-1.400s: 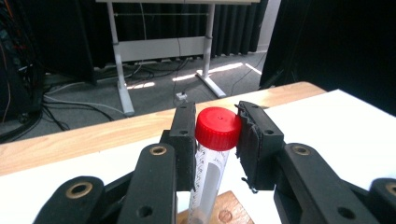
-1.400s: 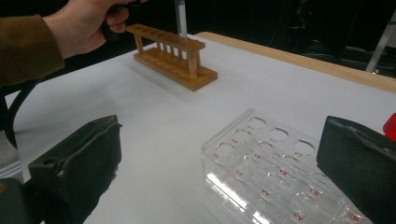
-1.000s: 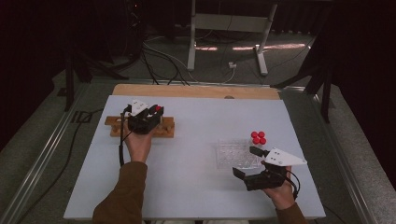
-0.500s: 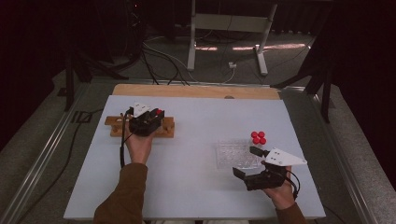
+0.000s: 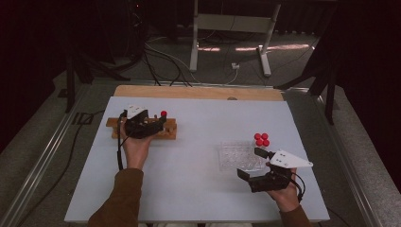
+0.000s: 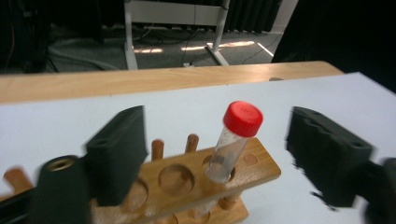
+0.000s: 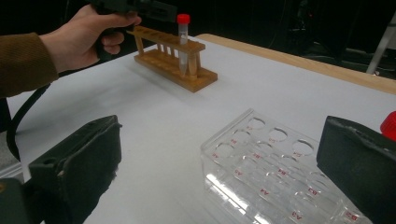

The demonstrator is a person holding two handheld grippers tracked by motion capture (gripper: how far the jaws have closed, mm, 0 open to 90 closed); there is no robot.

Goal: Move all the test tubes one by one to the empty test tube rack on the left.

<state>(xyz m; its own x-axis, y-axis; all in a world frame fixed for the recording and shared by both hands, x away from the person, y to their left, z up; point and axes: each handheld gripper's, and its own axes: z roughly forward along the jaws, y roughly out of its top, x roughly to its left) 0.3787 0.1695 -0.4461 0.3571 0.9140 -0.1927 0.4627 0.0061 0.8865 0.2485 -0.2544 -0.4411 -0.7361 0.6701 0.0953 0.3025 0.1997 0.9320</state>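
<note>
A clear tube with a red cap point(image 6: 233, 140) stands slightly tilted in the end hole of a wooden rack point(image 6: 187, 182). My left gripper point(image 6: 215, 128) is open around it. Its jaws have just been opening, and both pads stand clear of the tube between them. From above, the left gripper point(image 5: 150, 124) lies over the wooden rack point(image 5: 168, 135), with the red cap point(image 5: 163, 113) at its tip. My right gripper point(image 5: 249, 162) is open and holds nothing, hovering at the near edge of a clear plastic rack point(image 5: 235, 153). In the right gripper view the right gripper point(image 7: 219, 172) frames the clear rack point(image 7: 275, 158).
Several red-capped tubes point(image 5: 261, 139) stand just beyond the clear rack; one cap point(image 7: 390, 125) peeks past my right jaw. A wooden strip point(image 5: 198, 92) runs along the far edge of the white table point(image 5: 198, 189). A metal stand and cables lie on the floor beyond.
My left gripper's jaws have opened off the red-capped tube, which stays in the wooden rack. The right hand has kept still.
</note>
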